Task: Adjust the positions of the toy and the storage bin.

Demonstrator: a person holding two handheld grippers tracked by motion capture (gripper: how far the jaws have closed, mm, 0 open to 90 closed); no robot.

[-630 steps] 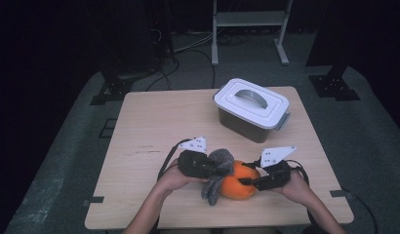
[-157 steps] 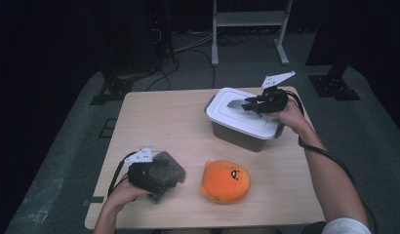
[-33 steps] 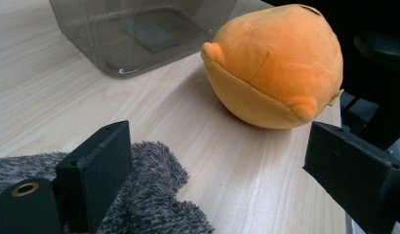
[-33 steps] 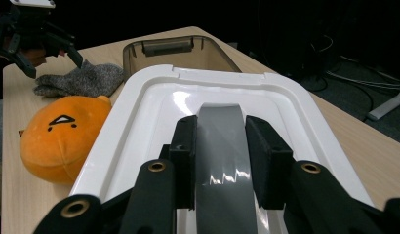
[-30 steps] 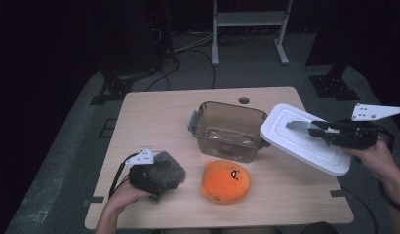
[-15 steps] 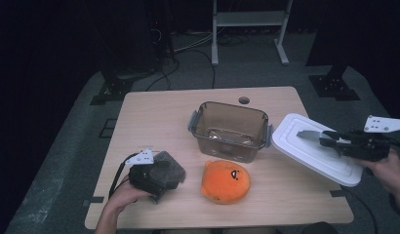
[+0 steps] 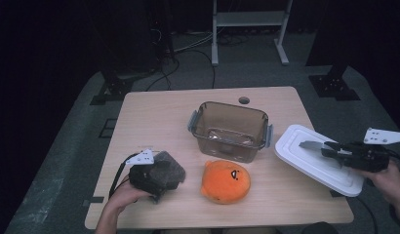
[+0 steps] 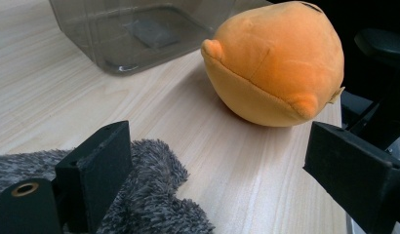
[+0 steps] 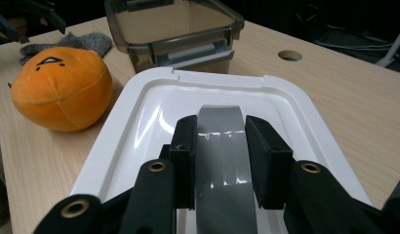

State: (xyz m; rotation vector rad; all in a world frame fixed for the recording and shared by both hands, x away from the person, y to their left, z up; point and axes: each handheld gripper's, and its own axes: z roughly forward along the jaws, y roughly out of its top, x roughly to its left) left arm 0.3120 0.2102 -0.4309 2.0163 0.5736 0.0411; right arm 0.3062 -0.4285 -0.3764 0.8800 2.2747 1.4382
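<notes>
Your right gripper [image 9: 220, 146] is clamping the white lid's [image 7: 305, 156] grey handle [image 9: 222, 146]; your left gripper [image 8: 212, 180] is gaping wide, seemingly gripping nothing, over grey fur [image 8: 154, 204].

Surface inspection: light wooden table [image 7: 154, 122] with rounded corners.

Your table carries a clear brownish plastic container [image 7: 230, 130], lidless, near the middle, with a small round hole [image 7: 244, 100] in the tabletop just beyond it. A round orange plush toy [image 7: 225, 181] sits in front of the container, apart from it. A grey fuzzy cloth [image 7: 166, 168] lies near your left front edge. The white rectangular plastic lid [image 7: 315, 158] is tilted at the right edge; whether it touches the wood cannot be told.
</notes>
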